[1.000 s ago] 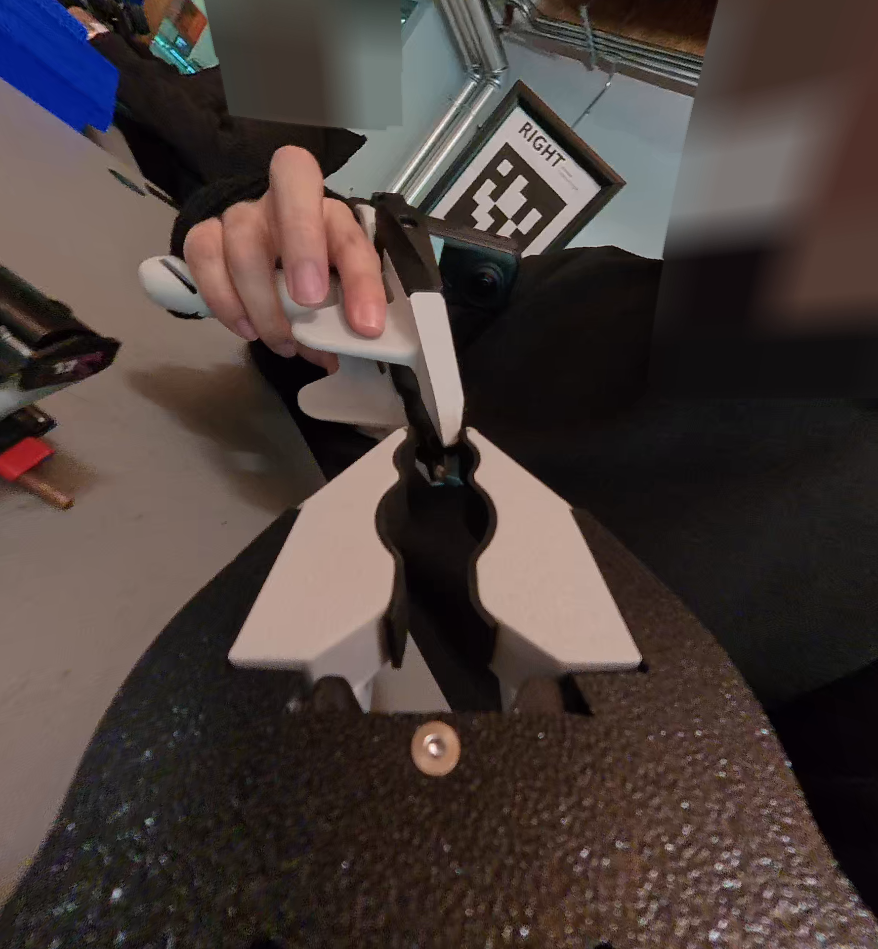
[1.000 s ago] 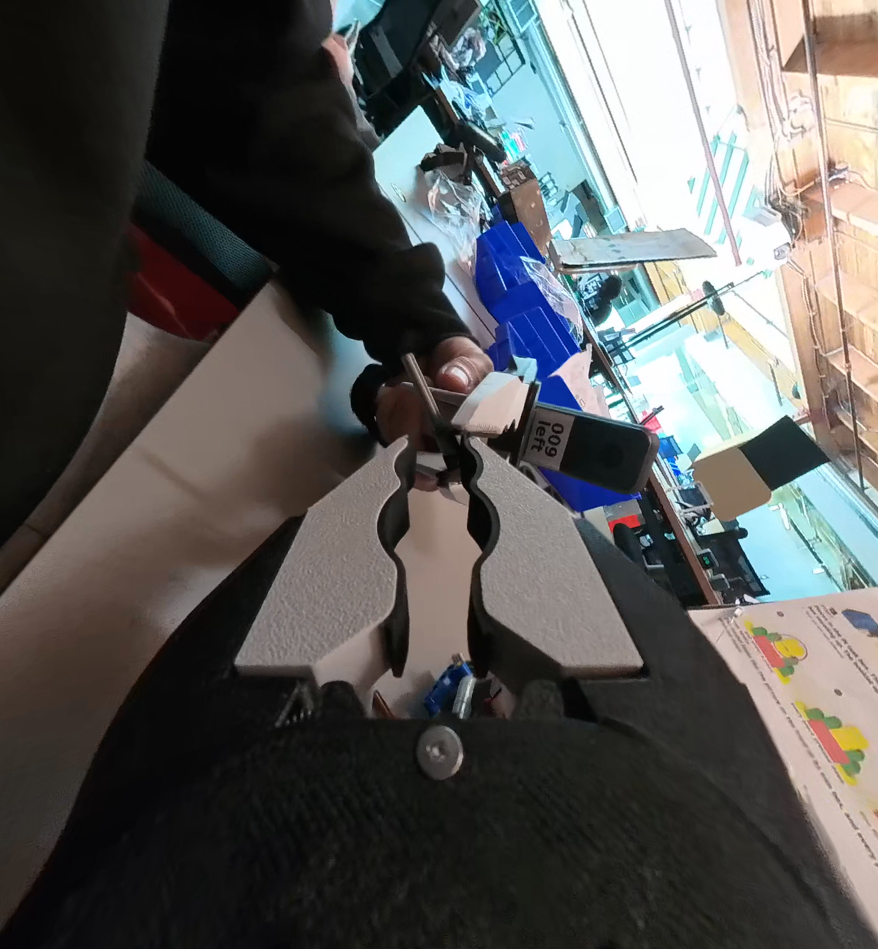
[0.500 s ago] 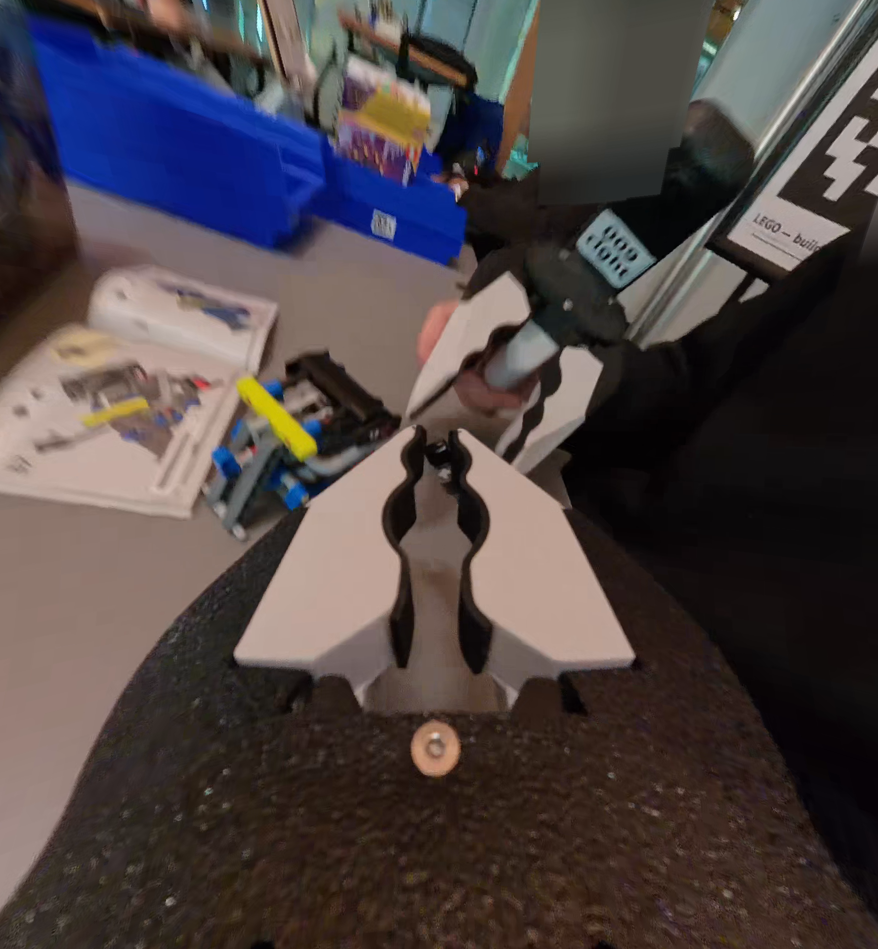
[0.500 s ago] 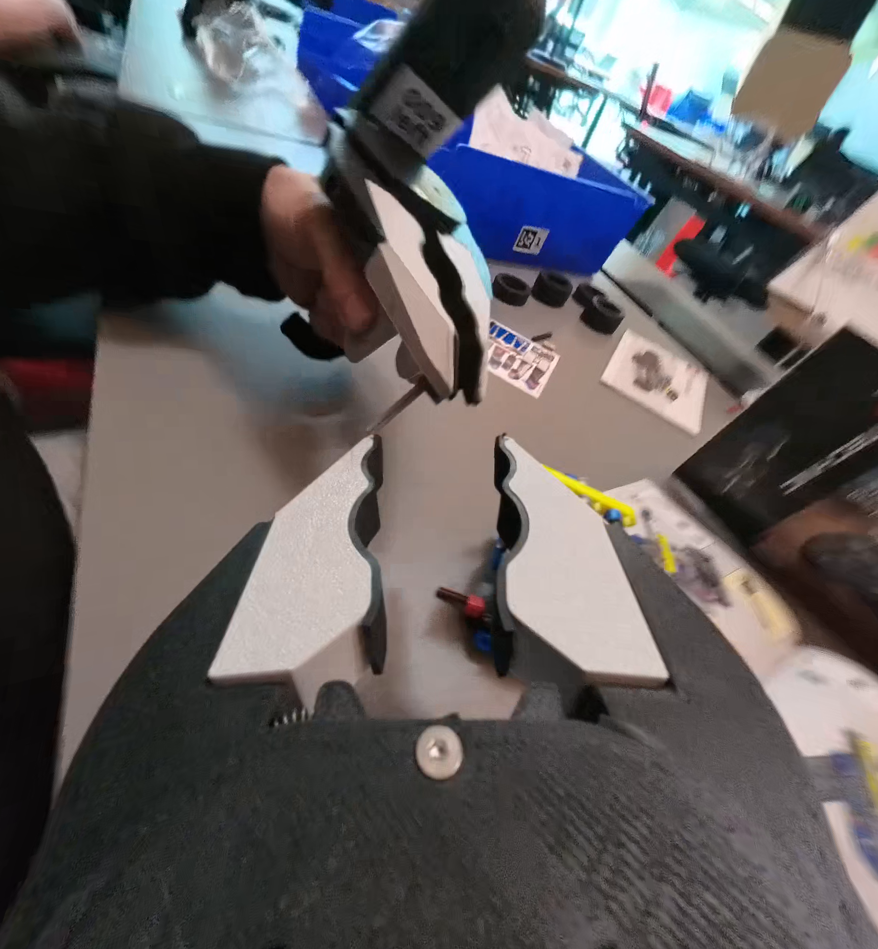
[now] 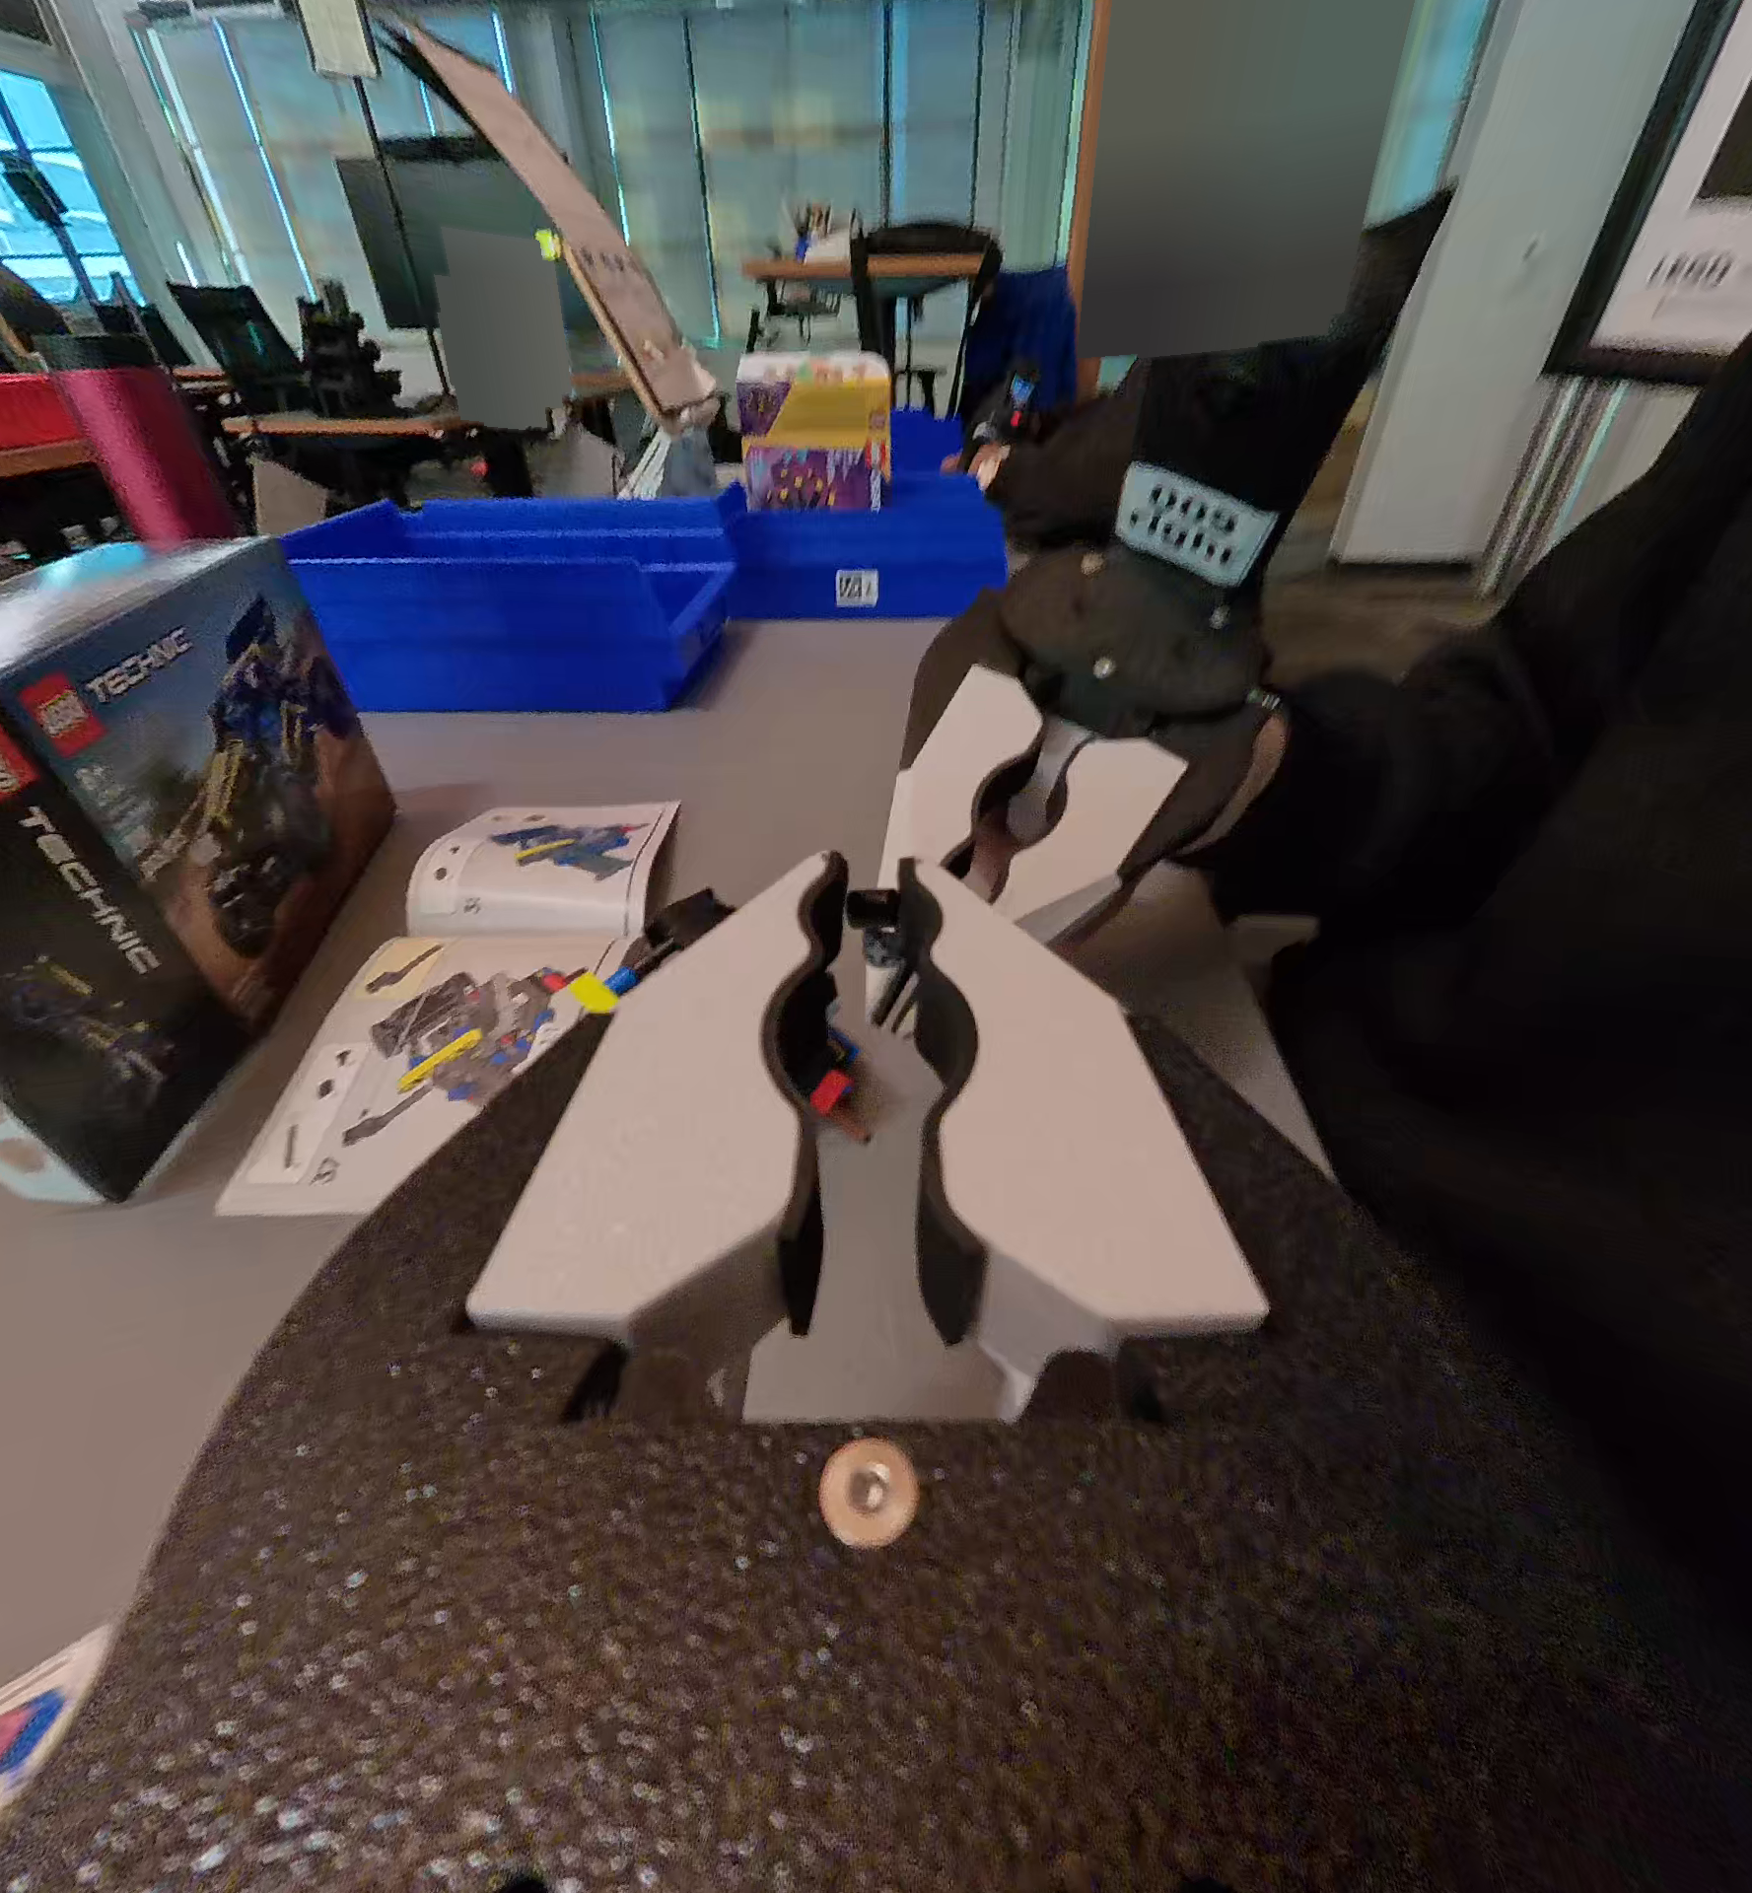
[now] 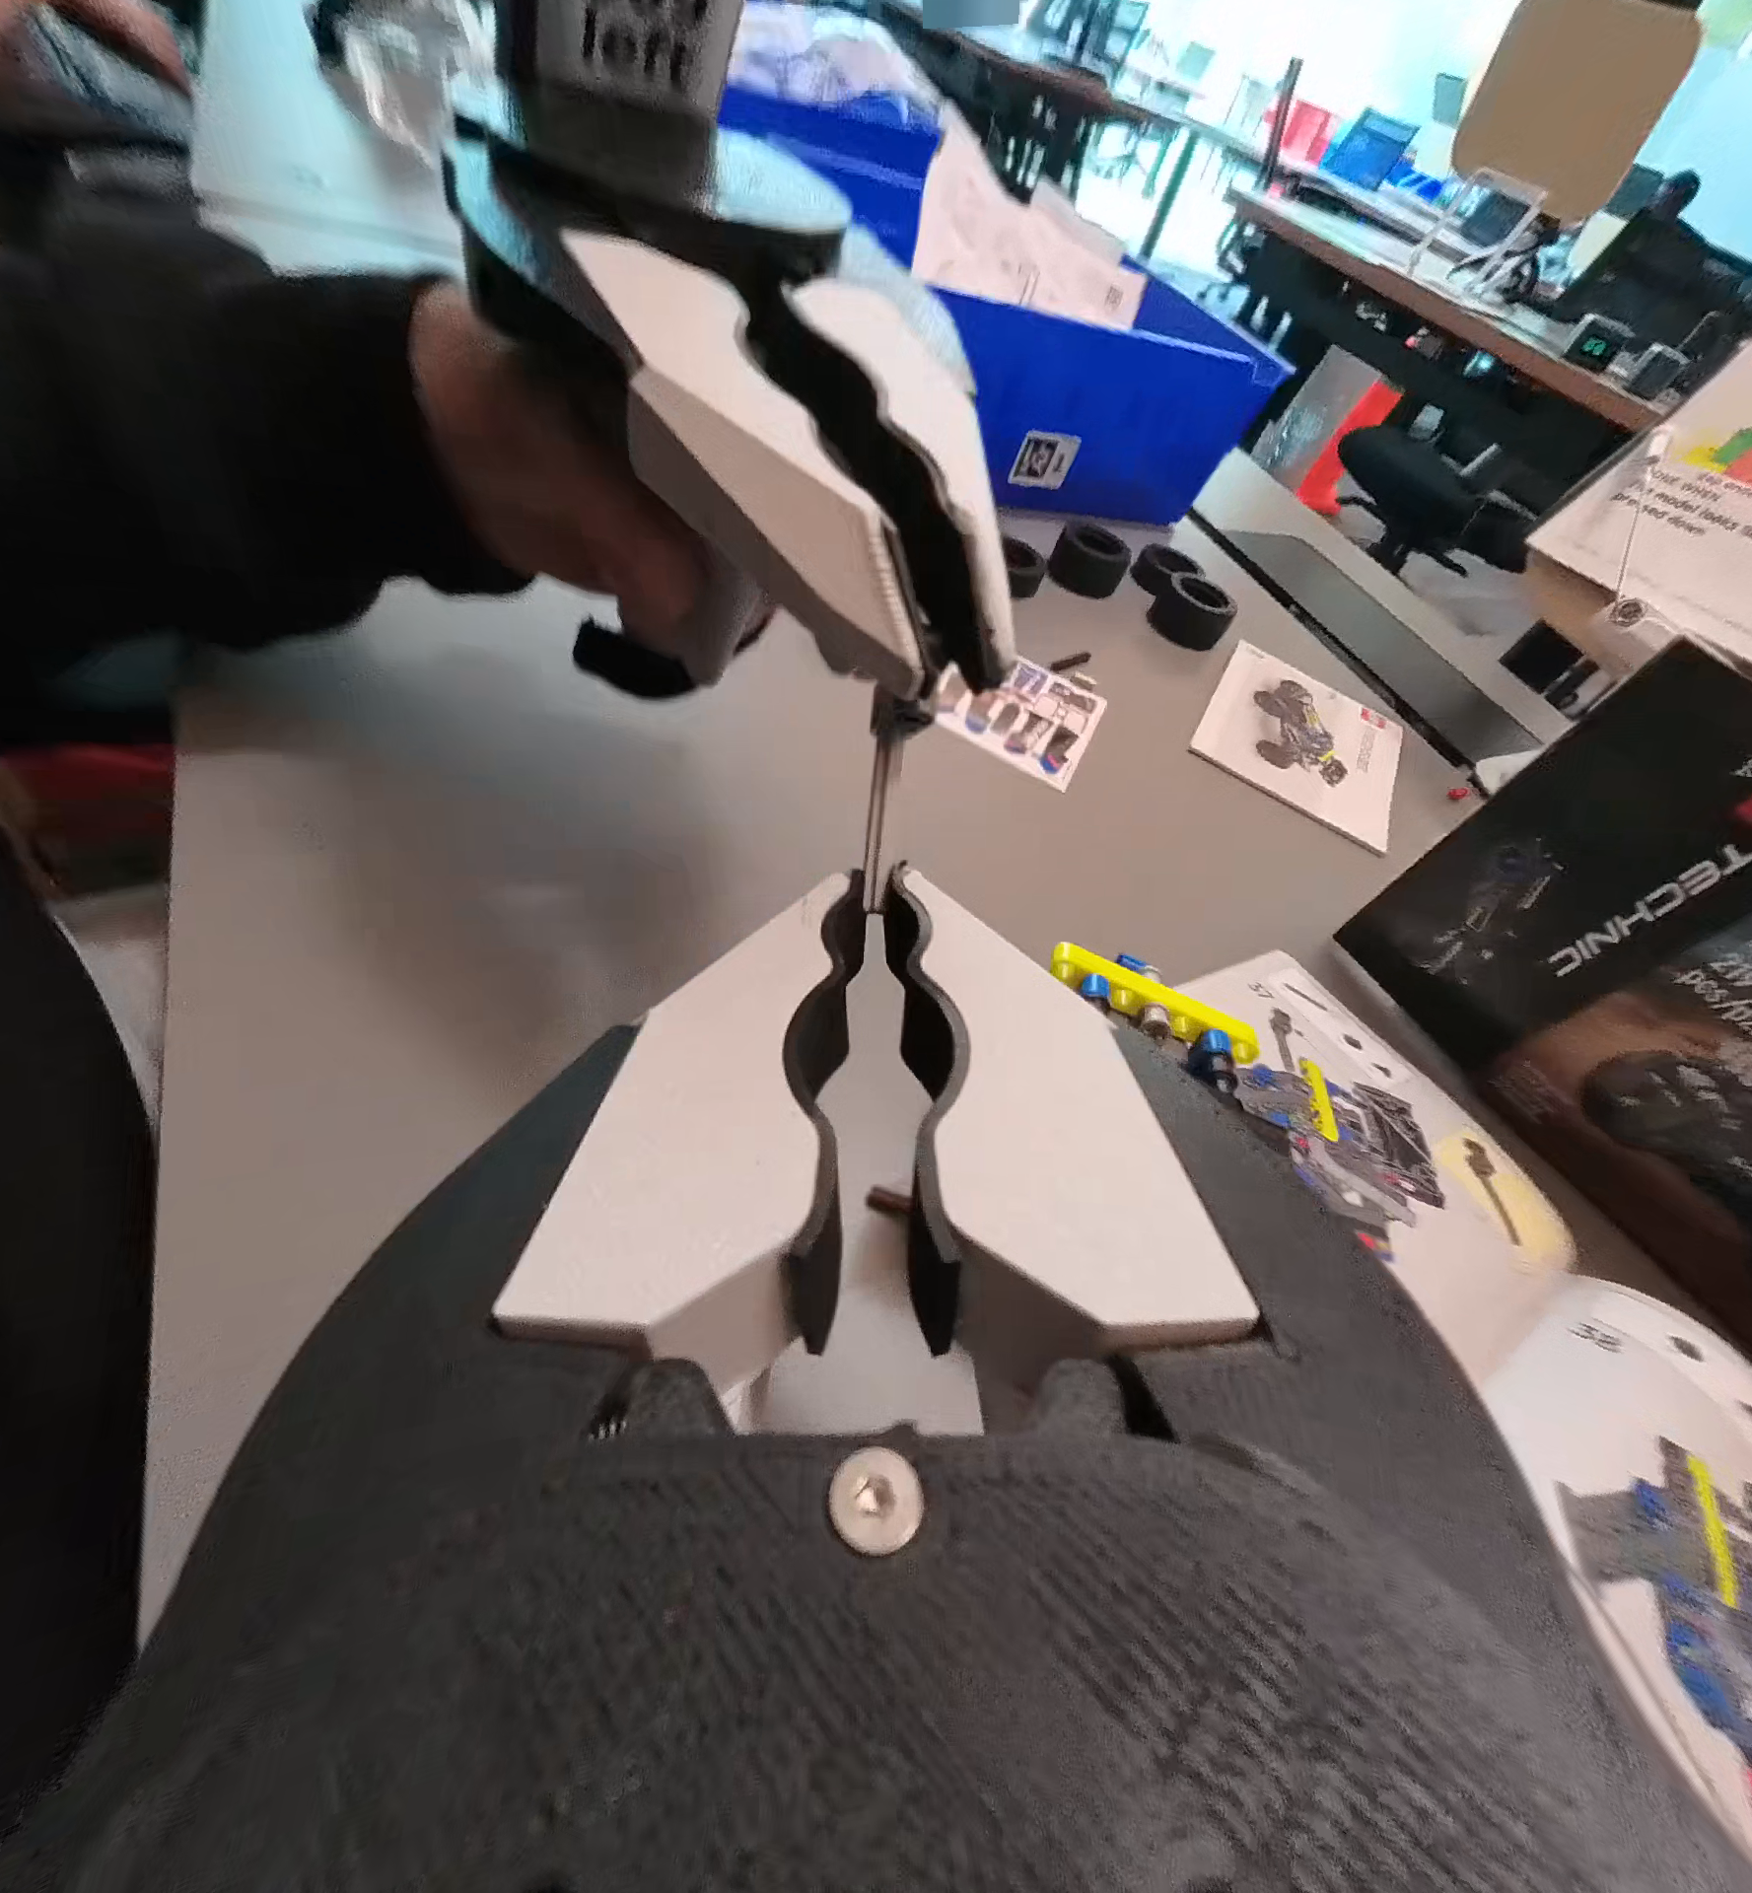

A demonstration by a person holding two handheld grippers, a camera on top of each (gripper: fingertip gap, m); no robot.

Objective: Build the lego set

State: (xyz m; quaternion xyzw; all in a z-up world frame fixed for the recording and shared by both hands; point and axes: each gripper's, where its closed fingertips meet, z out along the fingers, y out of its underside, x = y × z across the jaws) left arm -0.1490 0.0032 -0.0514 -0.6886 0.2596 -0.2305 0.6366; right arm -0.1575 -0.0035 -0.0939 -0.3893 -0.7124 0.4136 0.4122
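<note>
The gray table (image 6: 462, 922) is lying open on one side; the black box (image 6: 1609, 871) and booklets (image 6: 1302, 748) are crowding the other.

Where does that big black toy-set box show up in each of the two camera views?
Left wrist view: the black box stands at the left edge, beside the open booklet.
Right wrist view: the same box lies at the right edge.
Shared landmark: the blue bins behind.

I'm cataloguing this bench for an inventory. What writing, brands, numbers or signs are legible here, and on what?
I don't quote writing; these bear it.
Dark toy box: brand logo, lettering, numbers, legible.
Blue bin sticker: too small.
Open booklet: tiny print, unreadable.
White sign: partly legible.
Sticker sheet: blurred.
</note>
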